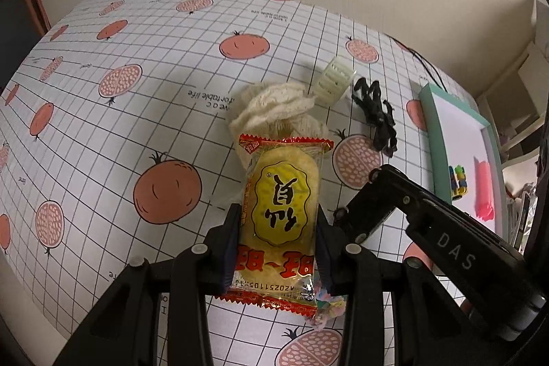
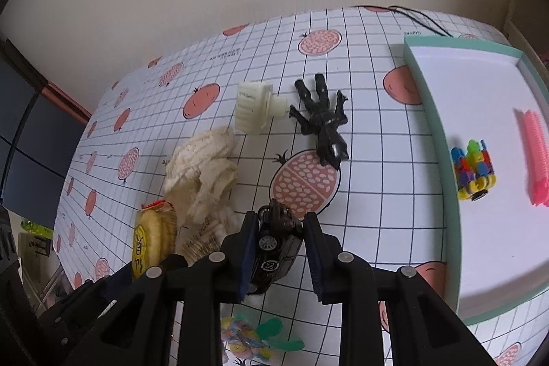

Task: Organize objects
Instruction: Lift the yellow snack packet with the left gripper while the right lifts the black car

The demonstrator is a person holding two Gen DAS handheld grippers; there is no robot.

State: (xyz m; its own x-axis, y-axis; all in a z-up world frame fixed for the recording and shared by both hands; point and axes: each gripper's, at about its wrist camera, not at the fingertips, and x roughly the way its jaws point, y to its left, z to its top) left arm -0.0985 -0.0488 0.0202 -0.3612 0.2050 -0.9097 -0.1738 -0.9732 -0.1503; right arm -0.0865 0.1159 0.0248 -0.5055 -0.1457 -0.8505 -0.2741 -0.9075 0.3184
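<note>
On the left, the left gripper (image 1: 277,240) has its two fingers pressed against the long sides of a snack packet (image 1: 279,222), a yellow wrapper with red serrated ends, held lifted above the tablecloth (image 1: 103,132) printed with a grid and orange fruit. Just beyond the packet's far end lies a crumpled cream knitted cloth (image 1: 278,107), and touching the cloth's far right edge is a pale ribbed plastic part (image 1: 334,79). To the right of that part a black action figure (image 1: 375,117) lies flat on the tablecloth, close to it but apart from it. In the right wrist view the figure's head points toward the camera

Further right, the right gripper (image 2: 277,258) is closed most of the way around a small black toy car (image 2: 276,246), which sits tilted between the fingers; the left finger touches the car, while a narrow gap shows by the right finger, so a firm grip cannot be confirmed. Below this gripper some colourful paper bits (image 2: 247,338) lie on the tablecloth

At the far right stands a shallow tray (image 2: 442,139) with a teal rim and white floor. Inside it sit a multicoloured block toy (image 2: 475,172) and, further right, a pink ridged item (image 2: 535,156), the two apart
</note>
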